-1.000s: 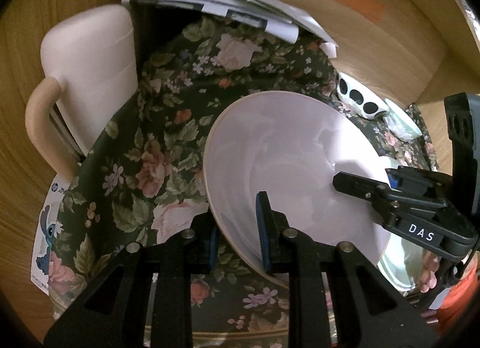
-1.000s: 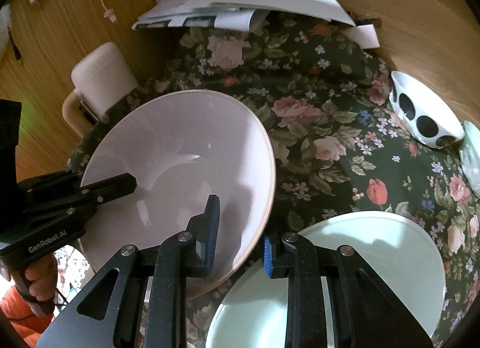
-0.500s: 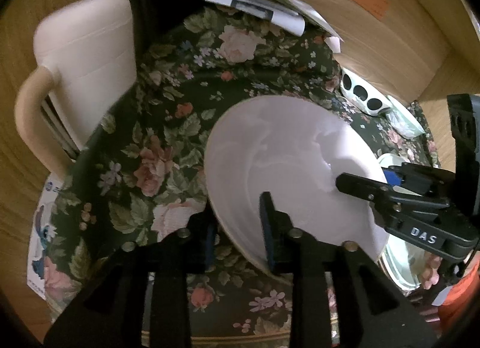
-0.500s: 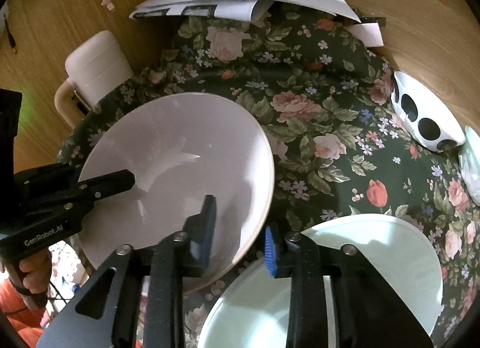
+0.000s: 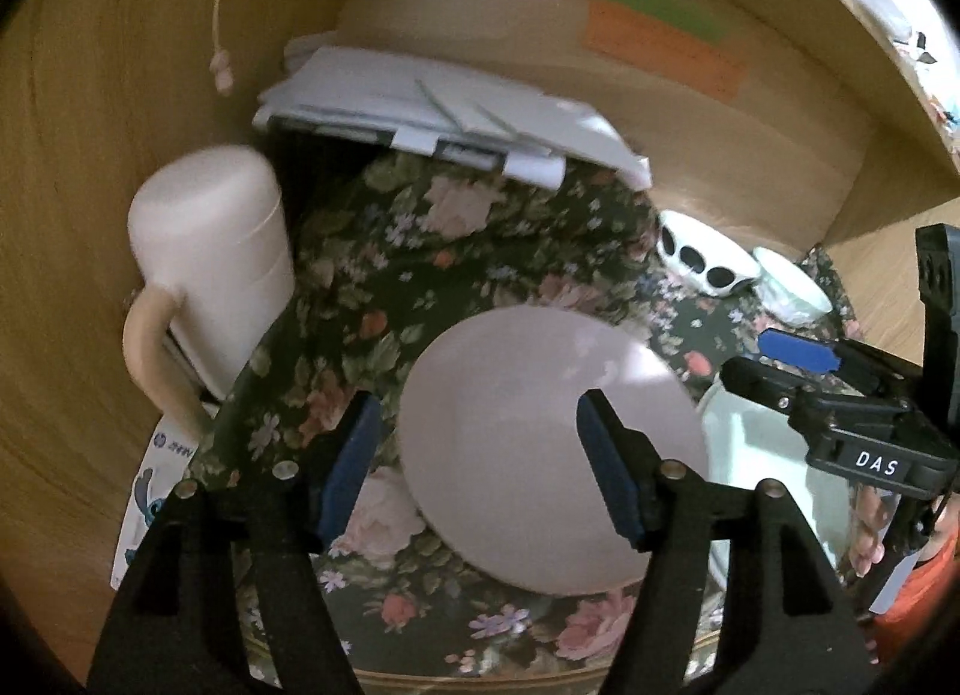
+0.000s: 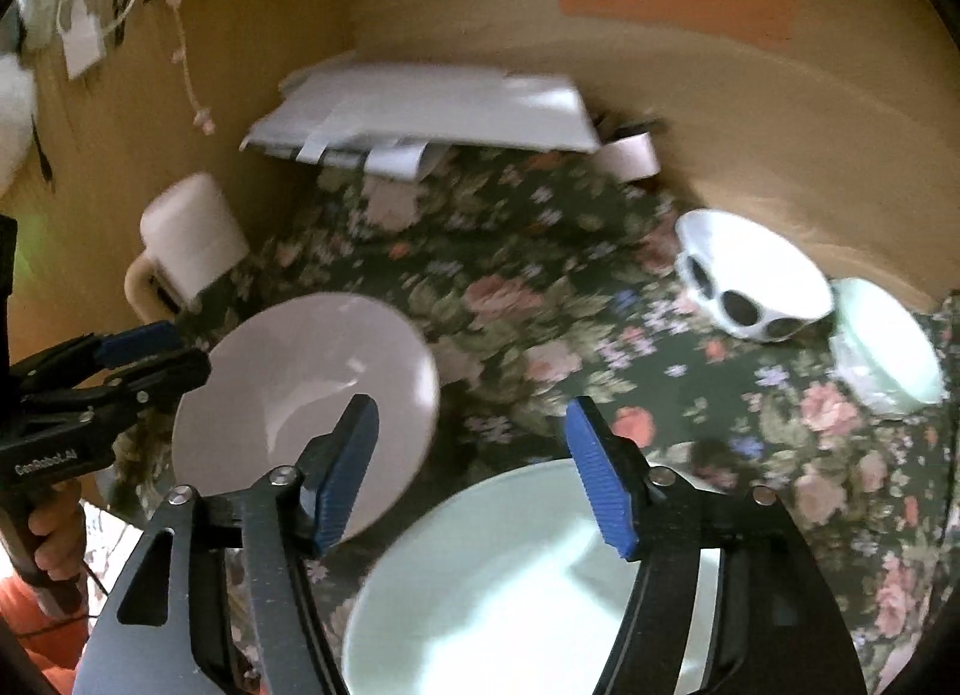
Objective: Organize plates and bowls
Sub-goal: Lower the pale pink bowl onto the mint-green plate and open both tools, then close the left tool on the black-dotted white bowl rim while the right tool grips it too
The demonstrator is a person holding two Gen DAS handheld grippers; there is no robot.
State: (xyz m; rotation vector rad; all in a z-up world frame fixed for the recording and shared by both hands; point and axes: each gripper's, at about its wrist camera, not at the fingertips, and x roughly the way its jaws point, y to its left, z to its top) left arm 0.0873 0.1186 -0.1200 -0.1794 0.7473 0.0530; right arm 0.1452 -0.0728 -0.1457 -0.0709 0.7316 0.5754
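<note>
A second ago both tools were clamped on the rim of the pale pink bowl (image 5: 540, 443), one on each side; now both have let go and their jaws are opening. The left tool (image 5: 480, 467) stands with its blue pads well apart, the bowl's near rim between them but untouched, and the bowl lies flat on the flowered surface (image 5: 456, 251) instead of tilted. The right tool (image 6: 474, 467) has drawn back toward the lower right of its frame, so the bowl (image 6: 306, 395) now lies off its left pad and the pale green plate (image 6: 528, 587) shows beneath the gap. Both views sit farther back, showing more wall and a pale green bowl (image 6: 888, 347) at right.
</note>
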